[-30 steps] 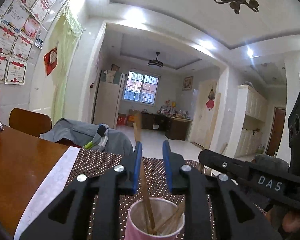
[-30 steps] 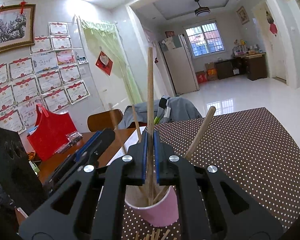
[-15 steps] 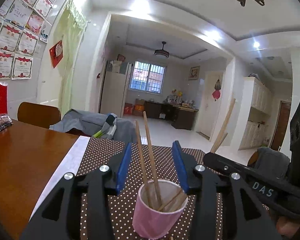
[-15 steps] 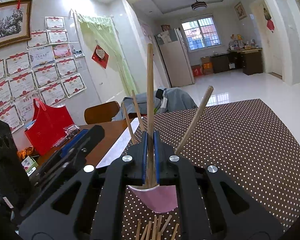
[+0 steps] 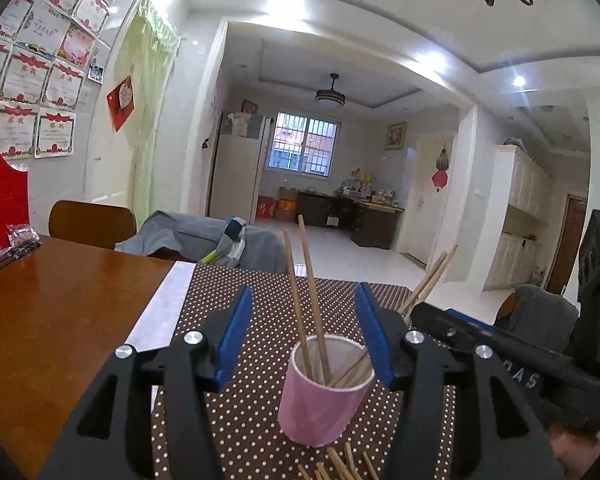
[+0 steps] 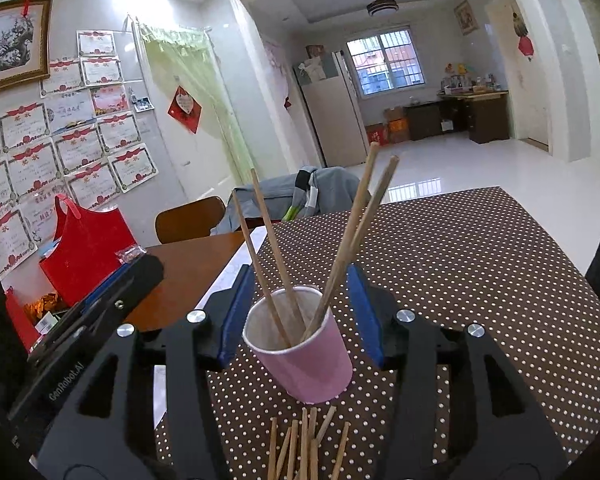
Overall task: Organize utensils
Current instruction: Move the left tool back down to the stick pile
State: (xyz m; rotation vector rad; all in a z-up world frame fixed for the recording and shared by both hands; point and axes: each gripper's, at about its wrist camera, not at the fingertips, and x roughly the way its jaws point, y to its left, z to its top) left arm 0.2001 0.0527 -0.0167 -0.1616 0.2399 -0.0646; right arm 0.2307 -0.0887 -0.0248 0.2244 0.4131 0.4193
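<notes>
A pink paper cup (image 5: 320, 400) (image 6: 306, 354) stands on the dotted brown mat and holds several wooden chopsticks (image 5: 306, 288) (image 6: 352, 236) that lean outward. More loose chopsticks (image 6: 304, 444) (image 5: 340, 466) lie flat on the mat just in front of the cup. My left gripper (image 5: 304, 320) is opening; the cup sits just beyond its blue pads, untouched. My right gripper (image 6: 300, 300) is also opening, with the cup between its pads and free of them. Each gripper shows in the other's view, the right one (image 5: 484, 344) and the left one (image 6: 100, 300).
The mat (image 6: 480, 260) covers the right part of a brown wooden table (image 5: 40, 320). A red bag (image 6: 84, 252) and small packets stand at the table's far left. A wooden chair (image 6: 190, 218) draped with a grey jacket (image 6: 300, 188) stands behind the table.
The right gripper opened and let go of the upright chopstick, which now leans in the cup. The left gripper's jaws widened and it drew back from the cup.
</notes>
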